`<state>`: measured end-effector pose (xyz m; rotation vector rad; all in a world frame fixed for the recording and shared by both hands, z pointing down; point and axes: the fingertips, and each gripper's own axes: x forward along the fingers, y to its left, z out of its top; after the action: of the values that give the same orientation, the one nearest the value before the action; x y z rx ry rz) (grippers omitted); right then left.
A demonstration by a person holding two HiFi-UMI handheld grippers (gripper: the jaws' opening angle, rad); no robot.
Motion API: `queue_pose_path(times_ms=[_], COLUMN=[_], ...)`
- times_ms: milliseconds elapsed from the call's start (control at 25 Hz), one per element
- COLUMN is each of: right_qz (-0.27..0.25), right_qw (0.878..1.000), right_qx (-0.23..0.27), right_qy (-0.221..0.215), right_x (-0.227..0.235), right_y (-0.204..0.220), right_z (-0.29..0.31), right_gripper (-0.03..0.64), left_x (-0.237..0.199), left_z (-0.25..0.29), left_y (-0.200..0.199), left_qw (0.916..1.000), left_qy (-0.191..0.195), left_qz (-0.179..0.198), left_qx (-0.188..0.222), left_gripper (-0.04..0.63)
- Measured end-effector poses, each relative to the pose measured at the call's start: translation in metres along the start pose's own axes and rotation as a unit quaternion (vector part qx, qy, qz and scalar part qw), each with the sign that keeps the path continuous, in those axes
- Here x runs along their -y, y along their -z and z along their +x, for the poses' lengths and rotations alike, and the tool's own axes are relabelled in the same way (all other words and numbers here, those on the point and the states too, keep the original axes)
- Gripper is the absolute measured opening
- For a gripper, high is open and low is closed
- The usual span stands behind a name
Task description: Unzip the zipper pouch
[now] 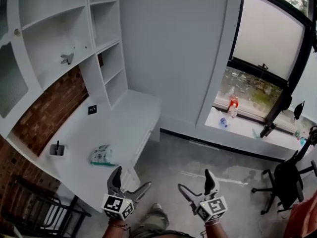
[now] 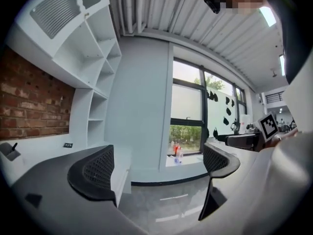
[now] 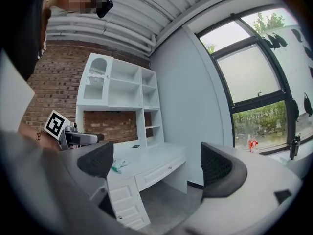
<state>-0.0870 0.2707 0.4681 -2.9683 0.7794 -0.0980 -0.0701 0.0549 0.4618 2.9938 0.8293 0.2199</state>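
Note:
The zipper pouch (image 1: 101,155), pale with a green edge, lies flat near the front of the white desk (image 1: 119,123); it also shows small in the right gripper view (image 3: 116,165). My left gripper (image 1: 130,181) is held over the floor just off the desk's front corner, open and empty (image 2: 155,168). My right gripper (image 1: 195,182) hangs beside it to the right, also open with nothing between its jaws (image 3: 156,165). Both are well short of the pouch.
A small black holder (image 1: 57,149) stands at the desk's left end and a black socket plate (image 1: 92,109) sits by the brick wall. White shelves (image 1: 64,38) rise above. Desk drawers (image 3: 124,199) face the floor. An office chair (image 1: 290,177) stands at right; bottles (image 1: 232,105) sit on the window sill.

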Motion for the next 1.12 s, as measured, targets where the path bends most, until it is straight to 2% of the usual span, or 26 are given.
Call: queue_pose_path(times_ms=[200,320,400,520,600,720,880,1120], right_qz=[0.020,0.013,0.004,0.001,-0.029,-0.070,-0.068,-0.137], right_qw=[0.998,0.996,0.994,0.988,0.981,0.966,0.947,0.893], right_qx=[-0.010,-0.014,-0.019,-0.030,-0.039,-0.044,-0.061,-0.084], right_qy=[-0.051,-0.088,-0.112,-0.155,-0.190,-0.244,-0.308,-0.420], right_x=[0.007,0.000,-0.009,-0.030,-0.046,-0.073,-0.101,-0.141], right_y=[0.001,0.001,0.004,0.007,0.010,0.013,0.022,0.044], right_z=[0.076,0.116,0.143,0.176,0.198,0.230,0.267,0.324], right_gripper=[0.535,0.531,0.529,0.523,0.517,0.504,0.499,0.453], left_x=[-0.038,-0.059,-0.076,-0.097,-0.113,-0.140,-0.168,-0.200], left_z=[0.041,0.053,0.054,0.043,0.031,0.012,-0.015,-0.042], left_y=[-0.008,-0.012,-0.012,-0.010,-0.008,-0.004,-0.003,-0.002], left_qw=[0.9997,0.9994,0.9987,0.9961,0.9927,0.9847,0.9697,0.9374], left_qy=[-0.014,-0.028,-0.048,-0.085,-0.118,-0.171,-0.241,-0.348], left_qz=[-0.019,-0.010,-0.005,-0.017,-0.020,-0.029,-0.035,0.003], left_qx=[0.007,0.016,0.013,0.015,0.016,0.016,0.022,-0.008], left_gripper=[0.568,0.568,0.566,0.568,0.567,0.566,0.566,0.567])
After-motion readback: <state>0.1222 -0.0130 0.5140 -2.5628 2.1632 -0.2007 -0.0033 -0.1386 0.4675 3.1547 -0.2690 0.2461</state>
